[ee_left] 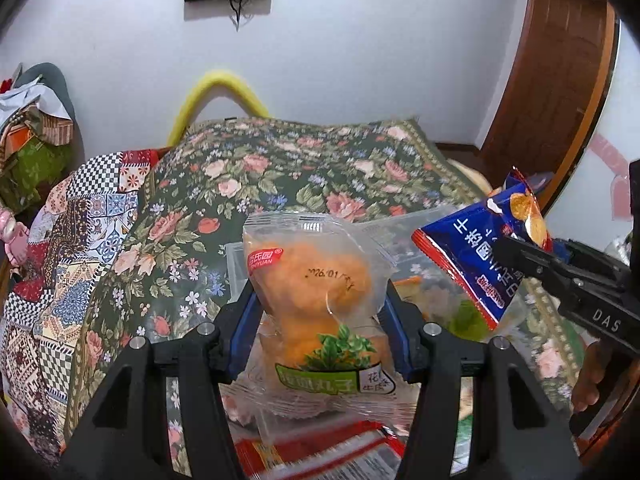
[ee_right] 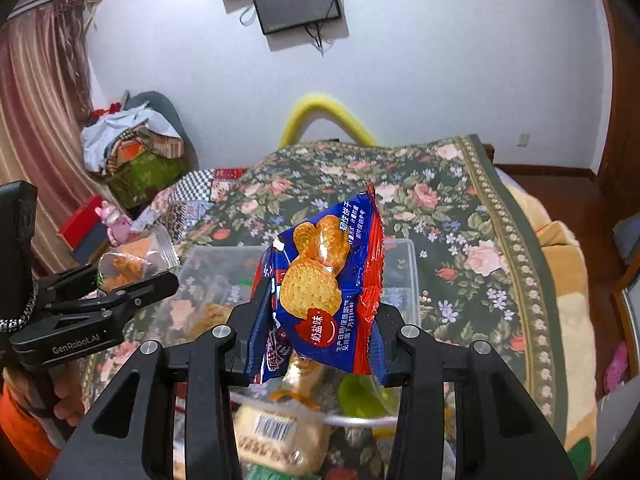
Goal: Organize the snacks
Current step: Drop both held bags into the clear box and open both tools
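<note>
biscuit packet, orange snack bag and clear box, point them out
biscuit packet (ee_right: 320,280), right wrist view, printed front
orange snack bag (ee_left: 316,280), left wrist view, clear upper half
clear box (ee_right: 404,276), right wrist view, right wall

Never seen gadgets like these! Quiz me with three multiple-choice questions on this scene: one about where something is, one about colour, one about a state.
1. Where is the clear plastic box?
A on the floral cover
B on the floor
C on a shelf

2. Main colour of the biscuit packet in the right gripper?
A green
B blue
C black

3. The left gripper is:
A empty
B lying flat
C shut on the orange snack bag

Answers: 1 A, flowers surround it; 2 B, blue with red edges; 3 C, fingers pinch its sides.
</note>
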Motion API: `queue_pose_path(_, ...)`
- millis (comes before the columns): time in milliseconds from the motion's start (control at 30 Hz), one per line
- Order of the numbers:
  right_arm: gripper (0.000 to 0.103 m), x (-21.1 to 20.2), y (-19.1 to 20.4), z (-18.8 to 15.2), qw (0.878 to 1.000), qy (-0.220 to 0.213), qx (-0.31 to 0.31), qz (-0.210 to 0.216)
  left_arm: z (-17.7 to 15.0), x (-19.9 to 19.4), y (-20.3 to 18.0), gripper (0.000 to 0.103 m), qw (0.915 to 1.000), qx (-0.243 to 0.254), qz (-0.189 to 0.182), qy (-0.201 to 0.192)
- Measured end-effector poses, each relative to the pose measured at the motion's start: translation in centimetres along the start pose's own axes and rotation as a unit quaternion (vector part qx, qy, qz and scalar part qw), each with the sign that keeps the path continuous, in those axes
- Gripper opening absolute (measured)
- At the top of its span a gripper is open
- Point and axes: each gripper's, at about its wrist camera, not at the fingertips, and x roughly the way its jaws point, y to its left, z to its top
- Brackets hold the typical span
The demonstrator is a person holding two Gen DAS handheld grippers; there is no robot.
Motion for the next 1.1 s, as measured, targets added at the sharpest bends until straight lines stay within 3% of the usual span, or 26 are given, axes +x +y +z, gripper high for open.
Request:
queue_pose_path(200, 0.038, 2.9, 0.3, -0.3, 0.999, 0.039, -0.016, 0.003, -0.5, 3.5, 1.0, 0.056, 0.9989, 0.015, 0.005, 0.044)
queue_pose_path(467, 0.039, 5.2, 0.3, -0.7, 0.997, 0.068, -0.031, -0.004, -0.6, 5.6, 1.3, 0.056, 0.9977, 0.015, 0.004, 0.065)
queue_pose_path(667, 0.045, 5.2, 0.0, -0.5, 0.996, 0.074, -0.033, -0.022, -0.5, 5.5, 0.6, 0.059, 0.9972, 0.031, 0.011, 0.067)
queue_pose_path(867, 0.064, 2.9, 0.3, 0.4, 0.998, 0.049, -0.039, -0.028, -0.1, 3.7, 0.6, 0.067, 0.9983, 0.023, 0.018, 0.05)
queue_pose_path(1100, 0.069, -0.9, 0.3, 0.4, 0.998, 0.025, -0.041, -0.03, -0.2, -0.4, 0.8, 0.073, 0.9995, 0.019, 0.011, 0.023)
